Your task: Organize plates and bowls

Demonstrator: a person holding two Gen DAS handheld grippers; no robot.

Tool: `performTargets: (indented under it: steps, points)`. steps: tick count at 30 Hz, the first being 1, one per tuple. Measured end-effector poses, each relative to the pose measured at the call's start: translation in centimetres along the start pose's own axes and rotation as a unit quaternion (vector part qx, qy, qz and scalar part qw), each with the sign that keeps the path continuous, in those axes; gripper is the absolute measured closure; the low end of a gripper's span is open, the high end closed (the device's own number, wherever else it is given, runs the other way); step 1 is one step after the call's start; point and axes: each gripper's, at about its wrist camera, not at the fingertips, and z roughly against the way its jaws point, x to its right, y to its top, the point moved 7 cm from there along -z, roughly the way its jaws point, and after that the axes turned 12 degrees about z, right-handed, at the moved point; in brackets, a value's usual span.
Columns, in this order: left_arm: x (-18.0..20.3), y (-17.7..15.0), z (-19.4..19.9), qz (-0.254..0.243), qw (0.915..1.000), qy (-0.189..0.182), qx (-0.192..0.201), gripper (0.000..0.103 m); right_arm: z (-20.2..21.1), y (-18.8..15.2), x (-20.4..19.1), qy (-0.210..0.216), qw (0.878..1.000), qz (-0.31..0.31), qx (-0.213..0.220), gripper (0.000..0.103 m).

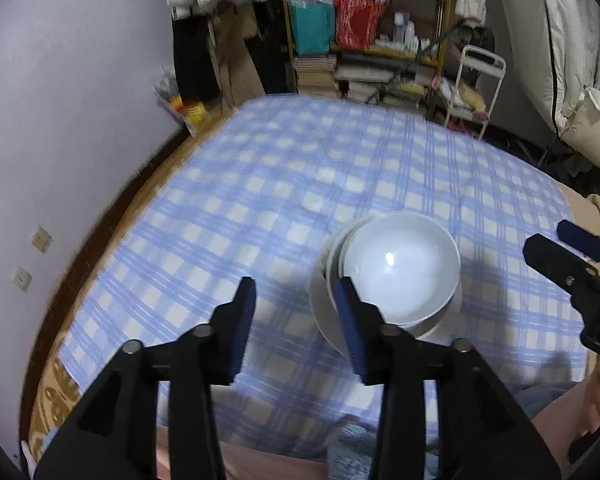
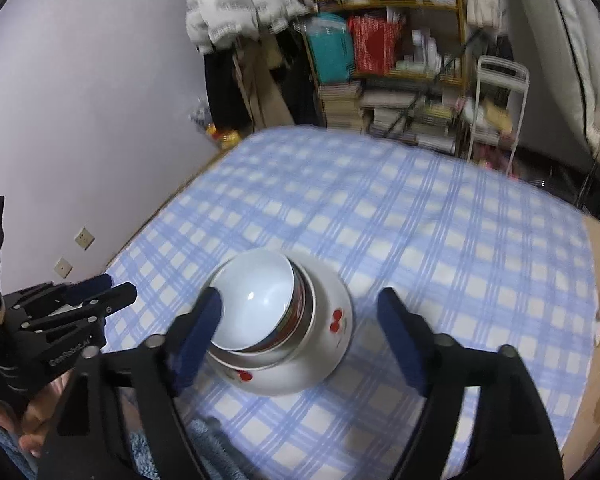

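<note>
on the checked tablecloth [image 2: 440, 240] the bowls [image 2: 256, 304] sit nested on the plate [image 2: 332, 320], so stacking looks done. left gripper [image 1: 296, 320] and right gripper [image 2: 300, 336] both gape, holding nothing.

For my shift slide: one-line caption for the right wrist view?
Open right gripper above nested white ceramic bowls on cherry-printed white plate.

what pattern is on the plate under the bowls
White with red cherry-like prints on the plate, clearest in the right wrist view.
</note>
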Motion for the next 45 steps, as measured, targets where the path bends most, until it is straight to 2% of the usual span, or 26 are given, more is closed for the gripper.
performTargets:
  steps: [4,5,7,9,13,15,18,23,28,45]
  points:
    - [-0.2,0.2,1.8,0.001,0.9989,-0.004,0.046,0.045,1.5,0.1,-0.3,-0.014,0.998,0.023,0.049,0.005]
    - [-0.2,0.2,2.2,0.003,0.9983,-0.005,0.058,0.037,1.7,0.1,-0.4,-0.017,0.998,0.026,0.055,0.004]
    - [-0.6,0.3,3.3,0.008,0.9961,0.002,0.088,0.032,2.4,-0.1,-0.4,-0.021,0.997,0.032,0.074,0.000]
    - [-0.7,0.4,4.1,0.010,0.9933,0.007,0.115,0.023,2.5,0.0,-0.5,-0.020,0.996,0.036,0.084,0.000]
    - [-1.3,0.5,5.2,0.018,0.9859,0.022,0.165,0.013,2.8,0.2,0.0,-0.052,0.993,0.040,0.099,0.000]
    - [-1.3,0.6,5.1,0.020,0.9850,0.015,0.171,0.009,3.0,0.2,0.3,-0.070,0.991,0.039,0.110,0.000]
    - [-1.3,0.7,4.9,0.021,0.9834,0.021,0.179,0.008,3.0,0.1,0.6,-0.077,0.989,0.041,0.118,0.000]
    - [-1.0,0.5,4.4,0.001,0.9830,0.035,0.180,0.008,2.1,-0.2,1.0,-0.079,0.991,0.033,0.104,0.000]
    - [-0.6,0.3,3.8,0.001,0.9863,0.023,0.163,0.008,1.6,-0.5,1.0,-0.081,0.992,0.034,0.093,0.000]
    - [-0.3,0.1,3.4,-0.014,0.9850,0.043,0.166,0.008,1.4,-0.5,0.7,-0.081,0.992,0.029,0.089,0.000]
